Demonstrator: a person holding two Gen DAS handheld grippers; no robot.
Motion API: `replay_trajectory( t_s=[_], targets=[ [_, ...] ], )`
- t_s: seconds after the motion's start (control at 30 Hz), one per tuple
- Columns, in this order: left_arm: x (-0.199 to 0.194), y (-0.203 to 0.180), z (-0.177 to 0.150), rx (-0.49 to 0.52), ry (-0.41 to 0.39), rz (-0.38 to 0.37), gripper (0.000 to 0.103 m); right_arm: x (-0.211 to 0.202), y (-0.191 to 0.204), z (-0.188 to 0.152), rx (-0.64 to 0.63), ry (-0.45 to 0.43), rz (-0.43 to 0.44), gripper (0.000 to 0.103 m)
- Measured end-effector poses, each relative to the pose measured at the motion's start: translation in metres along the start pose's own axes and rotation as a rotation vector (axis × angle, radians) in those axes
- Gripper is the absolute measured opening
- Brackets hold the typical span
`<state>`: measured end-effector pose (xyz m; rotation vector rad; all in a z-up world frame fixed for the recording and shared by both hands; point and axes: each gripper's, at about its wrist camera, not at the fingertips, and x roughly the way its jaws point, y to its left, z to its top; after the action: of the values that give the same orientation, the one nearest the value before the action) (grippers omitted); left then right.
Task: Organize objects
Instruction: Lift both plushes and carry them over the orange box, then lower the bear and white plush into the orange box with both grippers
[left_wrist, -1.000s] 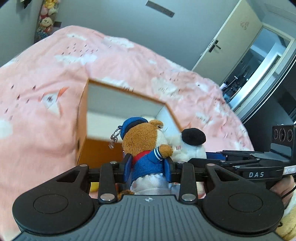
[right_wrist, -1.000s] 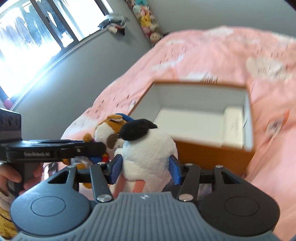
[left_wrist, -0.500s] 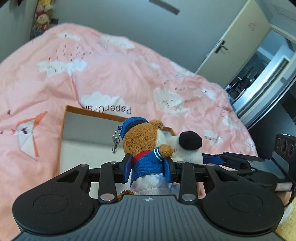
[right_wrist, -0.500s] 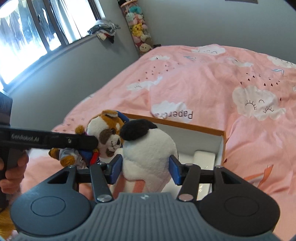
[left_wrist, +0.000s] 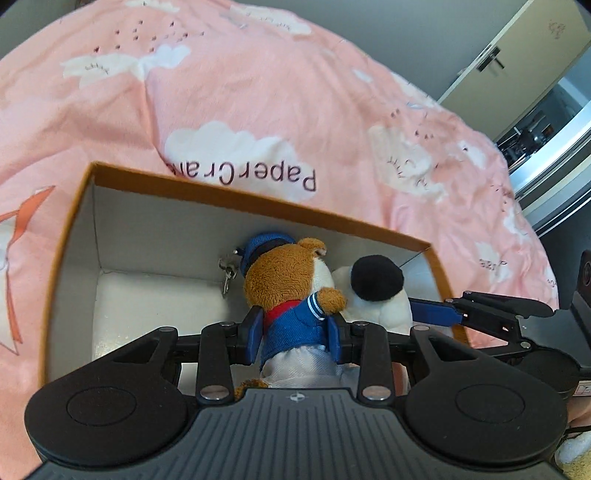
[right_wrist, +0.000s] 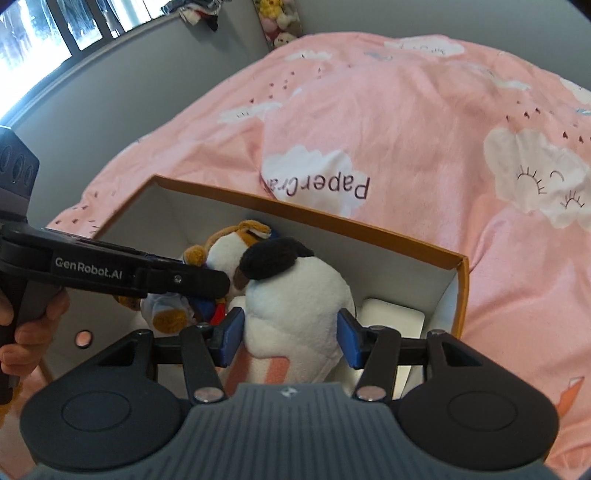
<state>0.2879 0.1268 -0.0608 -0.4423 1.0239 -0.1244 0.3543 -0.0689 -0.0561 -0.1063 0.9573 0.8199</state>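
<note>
Both toys are over the box (left_wrist: 258, 206) now, side by side and touching. The left gripper (left_wrist: 295, 338) has its blue fingers (left_wrist: 253, 334) closed on the bear (left_wrist: 288, 280), pinching it at the blue jacket, one pad on each flank, with the head and blue cap standing out past the fingertips and a small metal clasp (left_wrist: 227, 273) dangling from the cap. From the right wrist view, the right gripper (right_wrist: 290, 338) grips the white plush (right_wrist: 299, 295) the same way: fingers (right_wrist: 231, 338) pressed into its soft body at the widest part, the black patch on its head poking forward beyond the pads, a pink strip of its underside showing behind them. The white plush (left_wrist: 380, 295) sits just right of the bear in the left view, shoulder to shoulder with it, and the bear (right_wrist: 225, 254) shows in the right view tucked against the plush's left side, partly hidden behind the left gripper's (right_wrist: 201, 282) black arm. Both toys hang inside the box's (right_wrist: 369, 229) white-lined walls, below the orange rim; whether either one touches the bottom I cannot tell. A white insert (right_wrist: 395, 319) lies on the box floor to the right of the plush. The box rests on the bed (left_wrist: 258, 92), on a pink cover with white clouds, the words "PaperCrane" printed just beyond the far rim.
</note>
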Motion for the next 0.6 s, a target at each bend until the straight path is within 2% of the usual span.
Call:
replay_trajectory(
  t_s=[0.23,0.37,0.43,0.6],
  targets=[
    [0.025,0.010,0.001,-0.036,0.117,0.037,0.040,0.029,-0.011,0.000,0.043,0.081,0.009,0.056],
    [0.024,0.011,0.003,-0.026,0.146,0.048,0.042,0.031,-0.012,0.002,0.065,0.106,0.008,0.058],
    [0.023,0.012,0.004,-0.029,0.170,0.078,0.042,0.030,-0.012,0.003,0.071,0.123,0.003,0.058],
    [0.015,0.008,0.002,0.053,0.178,0.182,0.043,0.022,-0.001,0.000,0.060,0.162,-0.050,0.056]
  ],
)
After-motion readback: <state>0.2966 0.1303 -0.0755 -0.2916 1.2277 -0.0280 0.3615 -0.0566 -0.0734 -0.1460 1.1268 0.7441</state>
